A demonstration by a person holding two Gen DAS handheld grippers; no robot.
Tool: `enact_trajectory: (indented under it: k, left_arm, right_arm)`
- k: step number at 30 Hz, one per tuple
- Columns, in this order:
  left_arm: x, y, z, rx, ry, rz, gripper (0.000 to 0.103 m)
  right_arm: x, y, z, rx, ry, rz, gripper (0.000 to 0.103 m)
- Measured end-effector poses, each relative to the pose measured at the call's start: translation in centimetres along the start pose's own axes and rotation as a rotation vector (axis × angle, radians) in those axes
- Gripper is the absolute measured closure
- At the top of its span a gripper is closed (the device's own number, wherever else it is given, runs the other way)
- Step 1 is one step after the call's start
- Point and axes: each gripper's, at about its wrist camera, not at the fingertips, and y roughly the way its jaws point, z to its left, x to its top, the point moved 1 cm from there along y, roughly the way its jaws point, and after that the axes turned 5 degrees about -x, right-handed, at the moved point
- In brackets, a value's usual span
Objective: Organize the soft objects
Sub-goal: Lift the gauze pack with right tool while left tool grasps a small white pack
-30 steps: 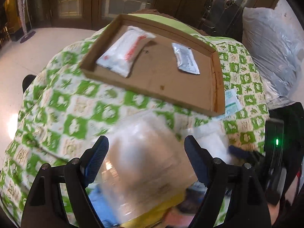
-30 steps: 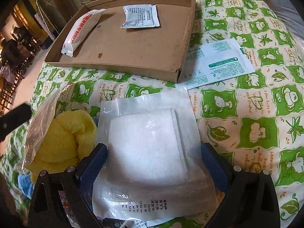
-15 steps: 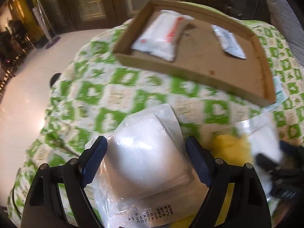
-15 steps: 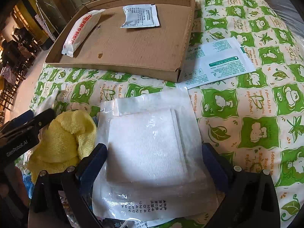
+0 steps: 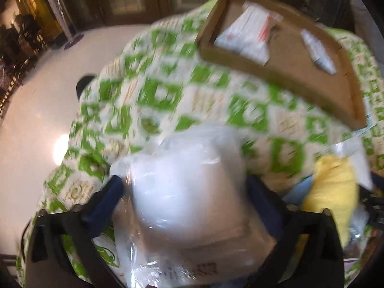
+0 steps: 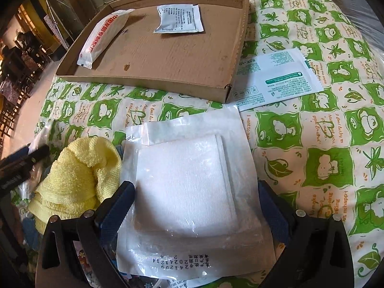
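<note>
A shallow cardboard tray (image 6: 225, 88) (image 5: 271, 72) lies on the green-and-white cloth. It holds a red-lettered white packet (image 6: 103, 38) (image 5: 244, 36) and a small flat sachet (image 6: 178, 19) (image 5: 316, 48). A clear-bagged white gauze pad (image 6: 184, 182) lies between the wide-apart fingers of my right gripper (image 6: 194, 204). A second bagged gauze pad (image 5: 187, 196) sits between the wide-apart fingers of my left gripper (image 5: 184, 196); contact cannot be judged through the blur. A yellow towel (image 6: 79, 175) (image 5: 333, 189) lies between the two.
A flat white and green printed sachet (image 6: 278, 79) lies on the cloth right of the tray. The left gripper's fingertip (image 6: 36, 154) shows at the left edge of the right wrist view. The cloth drops to a pale floor (image 5: 36, 120) on the left.
The left gripper with its gauze bag has swung left and turned, so the tray has shifted to the upper right of its view. The right gripper has not moved.
</note>
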Motion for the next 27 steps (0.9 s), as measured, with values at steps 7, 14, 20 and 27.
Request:
enact_trajectory:
  k: [7,14,20,27]
  left_arm:
    - [-0.2,1.5,0.8,-0.022,-0.010,0.028,0.000]
    - [-0.7,1.5,0.6,-0.025,0.008,0.019,0.000]
    - [-1.3,0.4,-0.6,-0.056,0.063,-0.035,0.024]
    - [-1.1,-2.0,-1.2,-0.110,0.053,-0.108,0.037]
  right_arm:
    - [0.0,0.1,0.0,0.000,-0.004,-0.001,0.002]
    - [-0.2,0.0,0.2,-0.005,-0.027,0.003,0.009]
    - [-0.4,0.2,1.0,0.000,-0.068,0.005,0.031]
    - [-0.4,-1.2,-0.2,0.018,-0.007,-0.057,0.051]
